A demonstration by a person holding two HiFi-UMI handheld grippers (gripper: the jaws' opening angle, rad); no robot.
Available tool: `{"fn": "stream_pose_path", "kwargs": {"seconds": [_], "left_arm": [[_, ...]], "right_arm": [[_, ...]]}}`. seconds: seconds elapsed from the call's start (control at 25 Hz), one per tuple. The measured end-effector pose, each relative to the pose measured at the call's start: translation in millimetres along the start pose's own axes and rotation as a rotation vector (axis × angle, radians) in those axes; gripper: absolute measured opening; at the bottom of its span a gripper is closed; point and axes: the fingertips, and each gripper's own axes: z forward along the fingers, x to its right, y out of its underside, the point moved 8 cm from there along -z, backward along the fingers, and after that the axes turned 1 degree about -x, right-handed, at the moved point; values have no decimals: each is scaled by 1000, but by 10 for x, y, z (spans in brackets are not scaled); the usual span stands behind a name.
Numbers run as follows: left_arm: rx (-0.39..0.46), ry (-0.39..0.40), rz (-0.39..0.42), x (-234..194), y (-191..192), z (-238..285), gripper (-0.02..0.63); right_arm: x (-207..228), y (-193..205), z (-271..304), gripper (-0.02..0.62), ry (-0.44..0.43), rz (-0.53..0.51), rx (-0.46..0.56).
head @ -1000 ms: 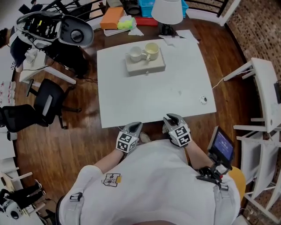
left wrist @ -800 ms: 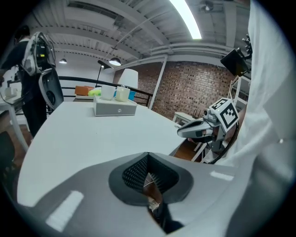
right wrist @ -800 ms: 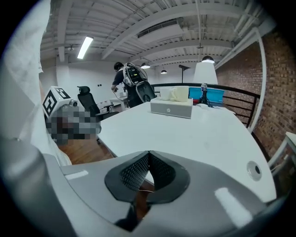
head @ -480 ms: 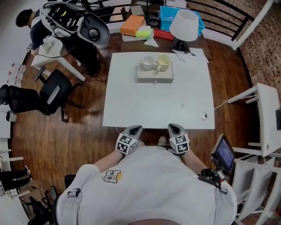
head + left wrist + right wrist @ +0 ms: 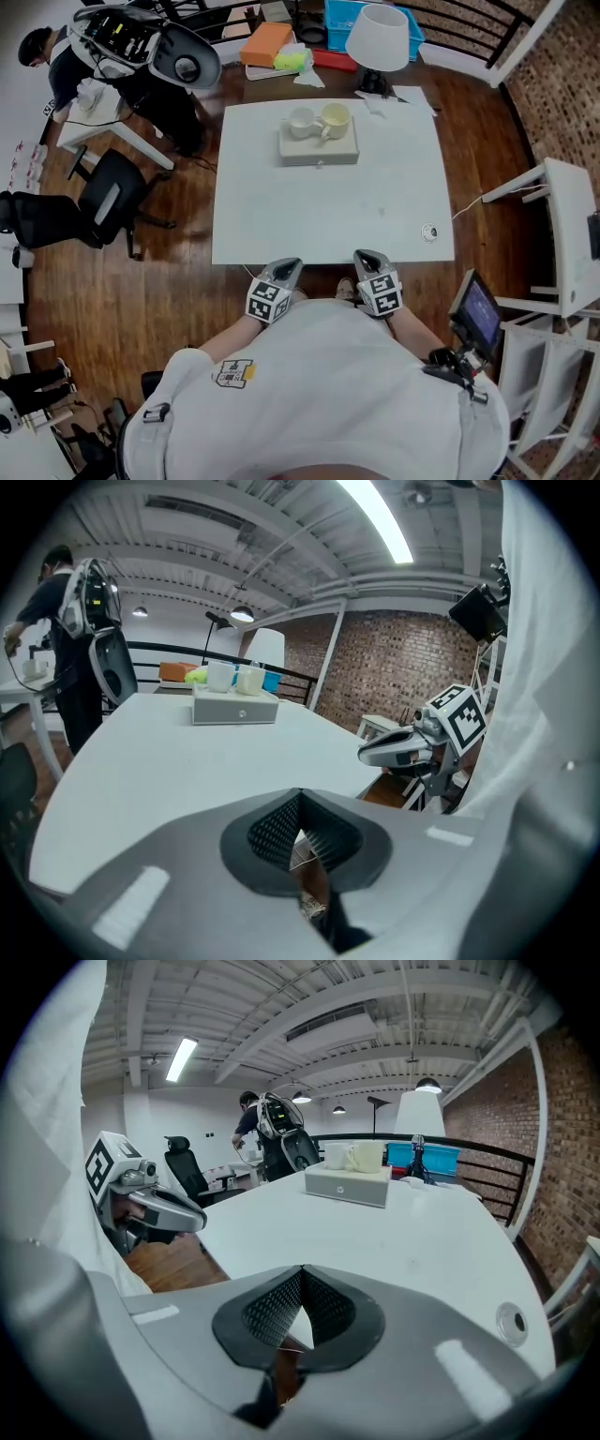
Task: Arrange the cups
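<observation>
The white table (image 5: 328,211) is the landmark here. Both cups stand at its far edge, on top of a low grey box (image 5: 319,150) that sits near the middle of that edge. The white cup (image 5: 302,121) is on the left half of the box. The cream cup (image 5: 335,116) is just beside it on the right half, so close that the two seem to touch.

Both grippers hang at the table's near edge, well apart from the cups, with the bare tabletop between them and the box. The left gripper (image 5: 289,266) has its tip just at the near edge, left of the middle. In the left gripper view its jaws are pressed together with nothing between them, and the box with the cups stands far off, ahead and a little to the left. The right gripper (image 5: 366,255) sits beside it at the same edge, right of the middle. Its jaws are also closed on each other and empty, and in the right gripper view the box and cups lie far ahead across the tabletop.

A small round object (image 5: 429,232) lies on the table near its right near corner. Beyond the far edge stand a lamp with a white shade (image 5: 378,37) and a blue bin (image 5: 339,13). A black office chair (image 5: 103,202) stands off the table's left side.
</observation>
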Motion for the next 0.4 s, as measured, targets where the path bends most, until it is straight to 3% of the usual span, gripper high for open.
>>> {"fn": "stream_pose_path", "kwargs": {"seconds": [0.4], "left_arm": [[19,21,-4,76,-22,151,6]], "right_arm": [[103,-57,-32,0,8,-43,16]]}}
